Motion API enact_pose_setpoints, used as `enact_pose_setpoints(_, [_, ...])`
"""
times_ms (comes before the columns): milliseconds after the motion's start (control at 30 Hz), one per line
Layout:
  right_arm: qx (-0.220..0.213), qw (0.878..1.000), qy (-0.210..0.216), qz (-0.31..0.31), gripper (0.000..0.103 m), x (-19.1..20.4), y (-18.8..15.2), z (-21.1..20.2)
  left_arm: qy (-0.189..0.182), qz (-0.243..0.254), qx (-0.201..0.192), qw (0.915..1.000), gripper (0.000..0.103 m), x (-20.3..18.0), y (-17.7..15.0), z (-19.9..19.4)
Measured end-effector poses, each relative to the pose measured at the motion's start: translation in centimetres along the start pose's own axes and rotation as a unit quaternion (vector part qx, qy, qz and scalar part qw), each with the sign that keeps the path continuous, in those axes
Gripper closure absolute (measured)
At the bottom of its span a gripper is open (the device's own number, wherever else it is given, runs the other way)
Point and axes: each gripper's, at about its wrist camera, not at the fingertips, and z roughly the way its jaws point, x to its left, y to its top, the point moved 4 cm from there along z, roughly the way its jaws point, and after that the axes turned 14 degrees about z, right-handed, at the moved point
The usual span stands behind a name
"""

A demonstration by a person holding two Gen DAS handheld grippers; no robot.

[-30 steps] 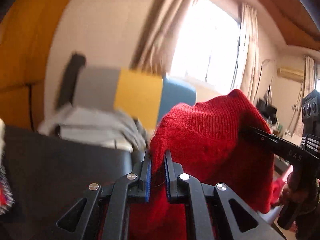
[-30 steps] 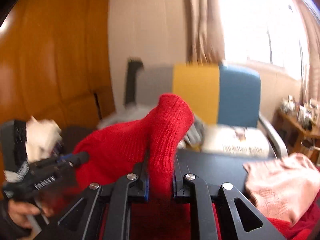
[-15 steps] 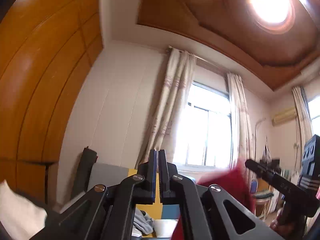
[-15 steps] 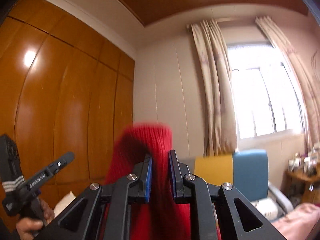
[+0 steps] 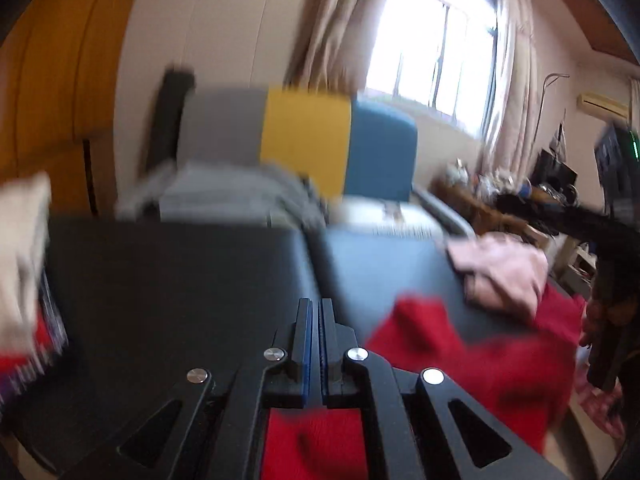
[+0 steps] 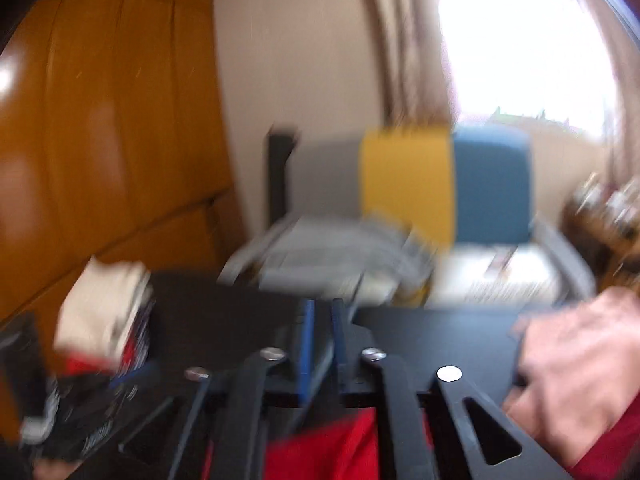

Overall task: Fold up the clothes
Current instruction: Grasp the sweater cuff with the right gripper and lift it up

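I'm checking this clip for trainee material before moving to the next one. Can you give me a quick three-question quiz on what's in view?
1. True or false: in the left wrist view, the pink garment lies farther from the camera than the red sweater.
2. Reading left to right, the back panels of the chair are: A) grey, yellow, blue; B) blue, yellow, grey; C) yellow, grey, blue.
3. Fill in: the top item of the folded stack at the left edge of the black table is ___ in colour.

Key: 1 true; 2 A; 3 white.
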Motion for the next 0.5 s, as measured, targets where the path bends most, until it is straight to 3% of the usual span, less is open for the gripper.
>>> enact_pose_setpoints(67, [0.059,0.998,0.019,0.002,0.056,-2.1,-4.2,-0.5,-0.054,-0.031,0.026,0.9977,0.09,0.3,-3.0,-0.3])
enact_pose_setpoints(100, [0.083,0.996,0.029,0.009,0.038,-3.1,-5.8,-1.1,-0.093,-0.053,0.034,0.9937,0.086,0.7,-4.1,-1.0])
enact_pose_setpoints(133, [0.105,0.993,0.039,0.017,0.029,-4.1,-7.2,-1.6,-0.121,-0.066,0.042,0.9895,0.086,0.9,-4.8,-1.4])
enact_pose_setpoints(200, [0.144,0.986,0.074,0.041,0.027,-6.0,-8.4,-2.3,-0.171,-0.085,0.06,0.9798,0.081,1.2,-6.0,-1.6])
enact_pose_setpoints(333, [0.199,0.97,0.13,0.043,0.013,-5.0,-9.1,-3.1,-0.244,-0.112,0.08,0.9598,0.072,0.0,-7.1,-1.1])
enact_pose_setpoints(467, [0.252,0.95,0.181,0.04,0.008,-3.8,-9.9,-3.9,-0.27,-0.149,0.09,0.947,0.065,-1.2,-7.4,0.8])
enact_pose_setpoints(500, [0.258,0.95,0.172,0.019,0.008,-3.2,-10.3,-3.4,-0.272,-0.163,0.091,0.944,0.056,-1.2,-7.4,1.5])
